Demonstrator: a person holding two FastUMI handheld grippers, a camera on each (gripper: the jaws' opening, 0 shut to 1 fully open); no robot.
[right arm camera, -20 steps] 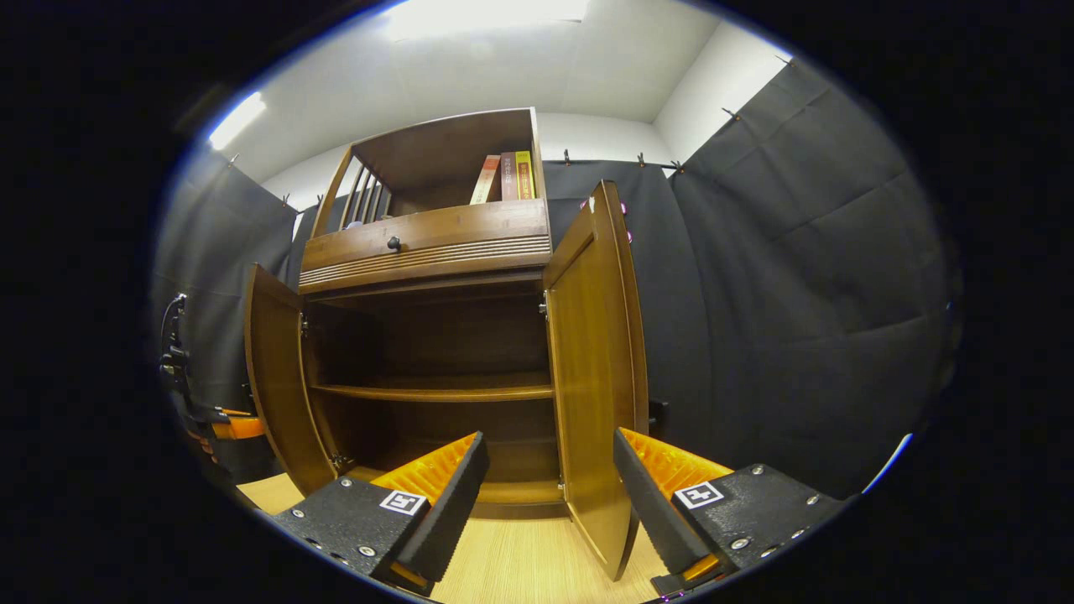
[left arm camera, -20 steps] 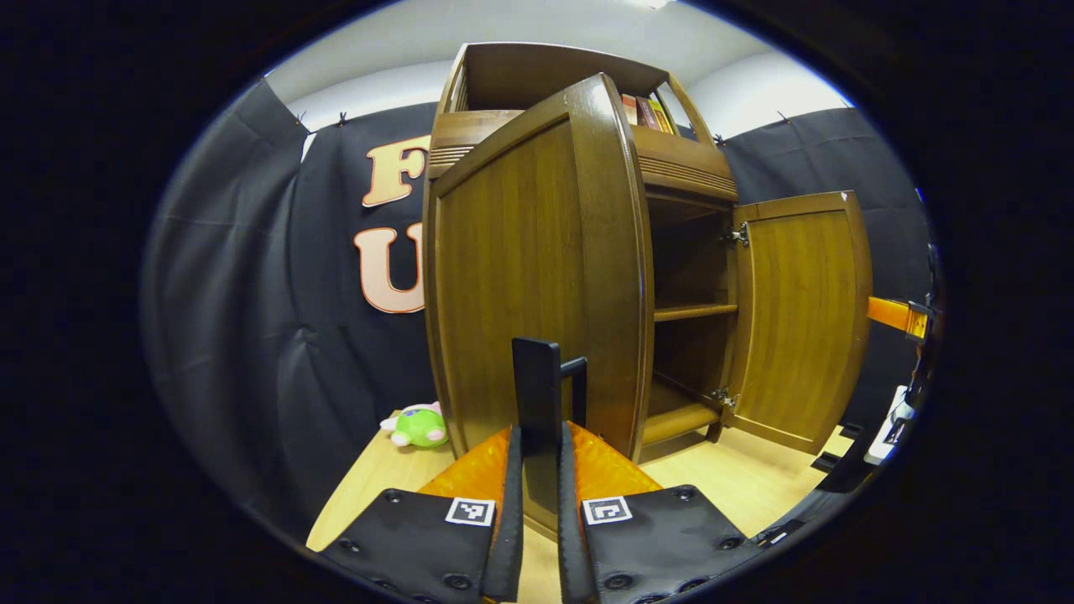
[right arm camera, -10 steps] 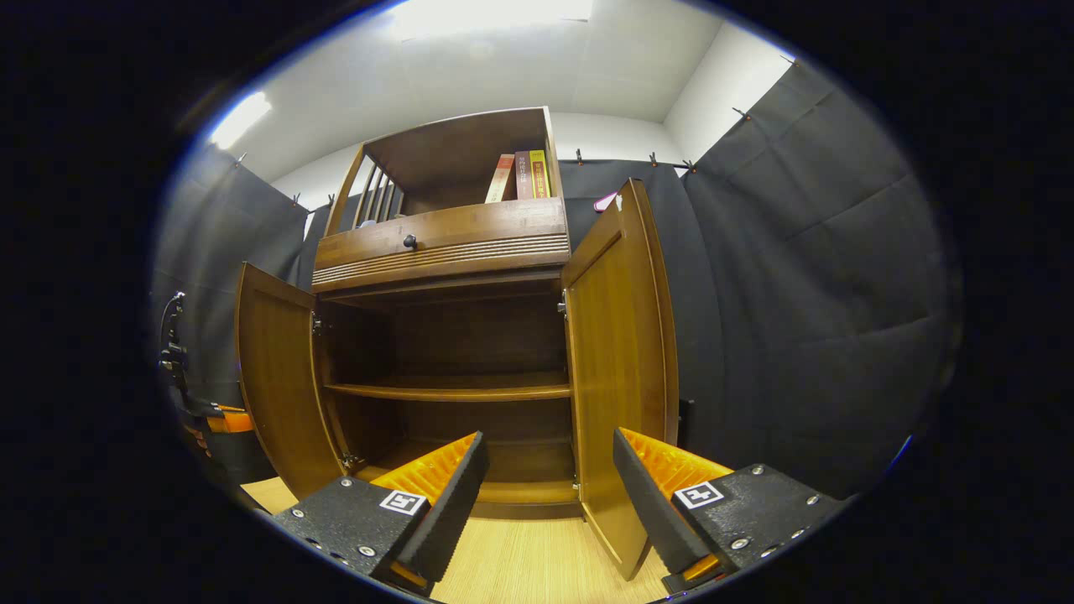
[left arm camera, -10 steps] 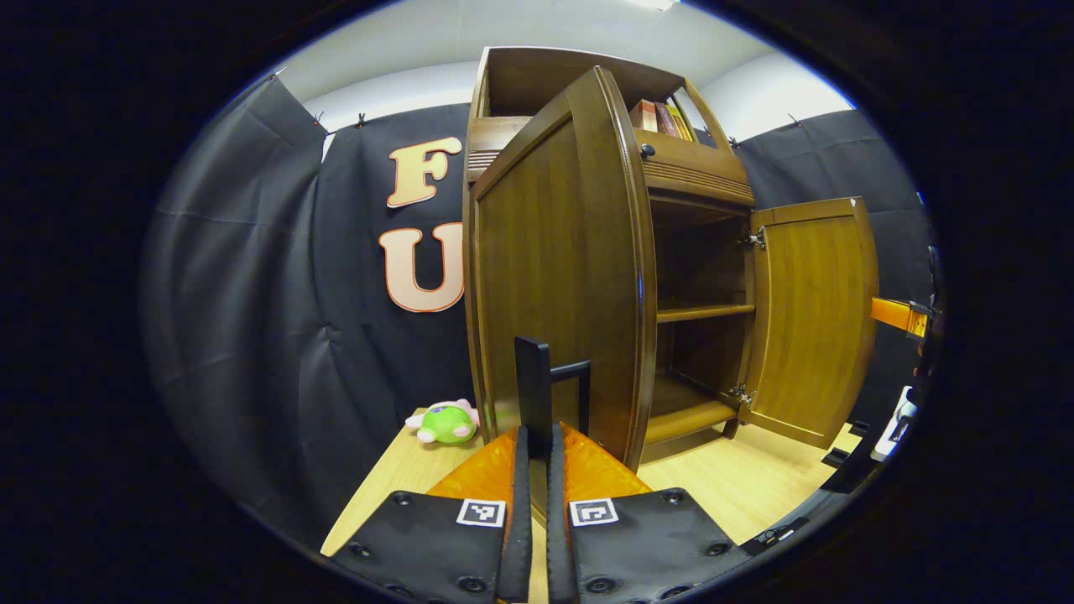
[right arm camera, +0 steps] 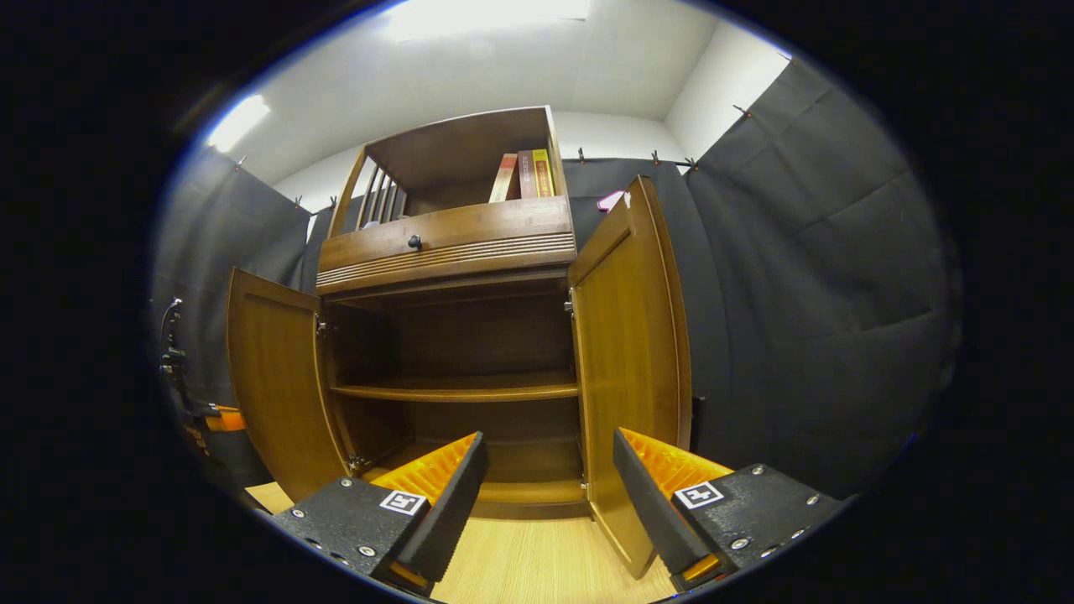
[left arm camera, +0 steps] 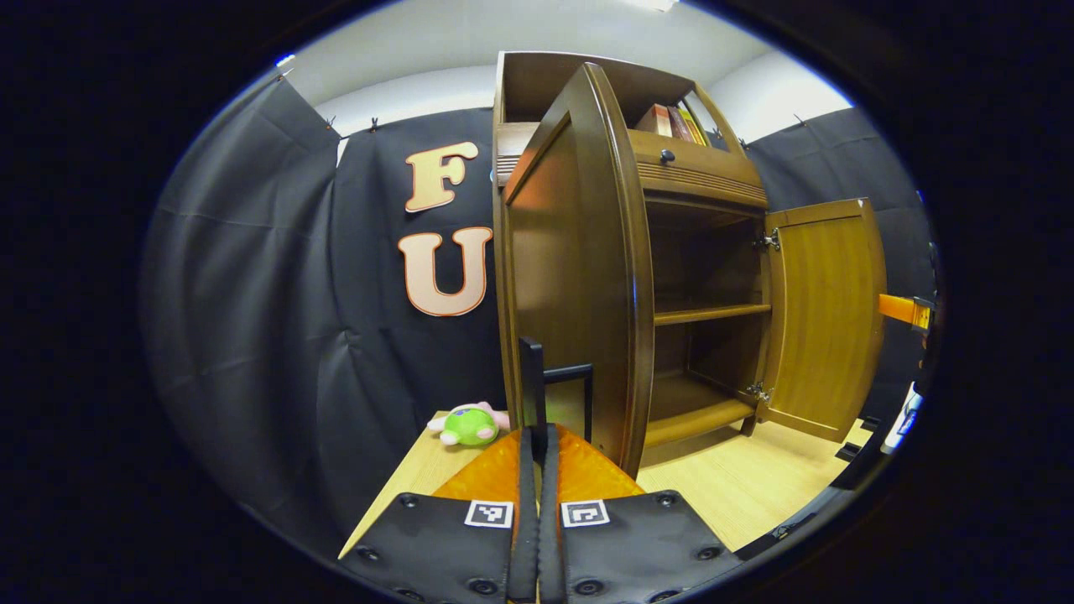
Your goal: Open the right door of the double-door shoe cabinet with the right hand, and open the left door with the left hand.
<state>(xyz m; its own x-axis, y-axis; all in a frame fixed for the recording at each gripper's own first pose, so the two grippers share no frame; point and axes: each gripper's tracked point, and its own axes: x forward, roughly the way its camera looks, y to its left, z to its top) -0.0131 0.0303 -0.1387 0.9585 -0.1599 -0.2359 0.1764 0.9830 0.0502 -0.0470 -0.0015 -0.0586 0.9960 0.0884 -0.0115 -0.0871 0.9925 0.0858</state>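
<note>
The brown wooden shoe cabinet (right arm camera: 449,243) stands with both doors swung out. In the left gripper view the left door (left arm camera: 562,268) is seen almost edge-on, and my left gripper (left arm camera: 537,440) is shut on its black bar handle (left arm camera: 531,382). The right door (left arm camera: 826,319) hangs wide at the far right. In the right gripper view my right gripper (right arm camera: 550,495) is open, low in front of the bare shelves (right arm camera: 457,390), holding nothing. The right door (right arm camera: 638,361) hangs just right of its centre, apart from both fingers (right arm camera: 457,495). The left door (right arm camera: 273,377) stands at the left.
A green plush toy (left arm camera: 470,424) lies on the light wooden floor (left arm camera: 755,486) left of the cabinet. Books (right arm camera: 524,174) stand in the top shelf above a drawer with a dark knob (right arm camera: 414,242). Black cloth walls close in on both sides.
The left door has swung further out with my left gripper on its handle. The right door has also opened wider. My right gripper has stayed open.
</note>
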